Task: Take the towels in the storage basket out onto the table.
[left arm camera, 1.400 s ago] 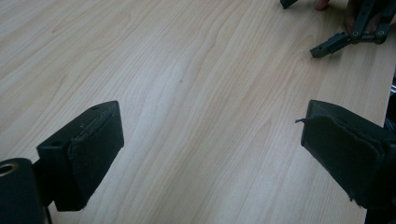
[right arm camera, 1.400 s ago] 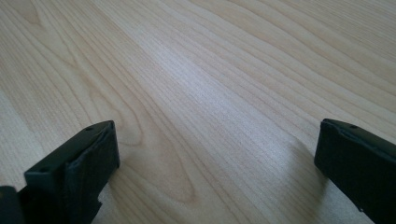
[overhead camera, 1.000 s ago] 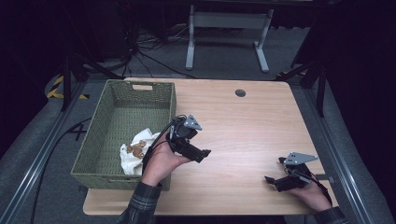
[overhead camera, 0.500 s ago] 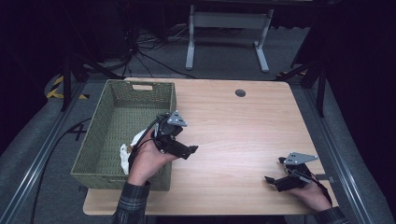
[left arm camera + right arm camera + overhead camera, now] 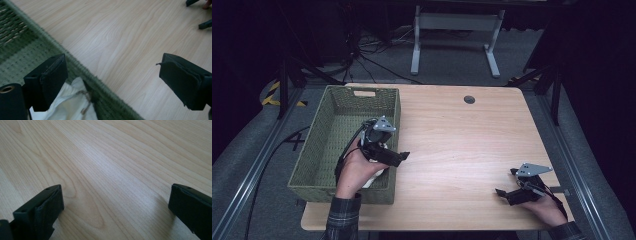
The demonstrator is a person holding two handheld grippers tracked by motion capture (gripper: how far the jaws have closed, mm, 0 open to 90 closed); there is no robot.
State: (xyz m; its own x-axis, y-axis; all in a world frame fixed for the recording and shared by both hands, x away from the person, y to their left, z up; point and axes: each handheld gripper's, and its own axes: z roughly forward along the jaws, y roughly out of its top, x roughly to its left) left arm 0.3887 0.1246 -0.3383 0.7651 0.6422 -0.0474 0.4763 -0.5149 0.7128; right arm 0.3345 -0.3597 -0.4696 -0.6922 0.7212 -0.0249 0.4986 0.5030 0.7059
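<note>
Cloth (image 5: 72, 105), white with brownish marks, is seen crumpled in the near right corner of the basket (image 5: 337, 105), against its right wall, directly under the left gripper (image 5: 382, 145). From its folds and loose edges it is judged soft, limp and very light, unlikely to slip on the padded jaws and in no way fragile; a raised fold near the middle of the heap is judged the best place to take hold, since a pinch at a thin edge could let the rest drag or catch on the weave. The table (image 5: 462, 145) is bare wood apart from a small dark round hole cover (image 5: 469, 99) near its far edge. The basket, woven and green, is set along the table's left side. The left gripper is held over the basket's right rim with its jaws spread wide and nothing between them, one jaw above the cloth and the other out over the wood. The right gripper (image 5: 514, 187) is rested low at the table's near right corner, jaws likewise spread and empty. Compared with a second ago, the left gripper has been drawn leftward from above the open table to the basket's rim, so that the cloth is now largely covered by the hand in the high view; the right gripper has not been moved.
</note>
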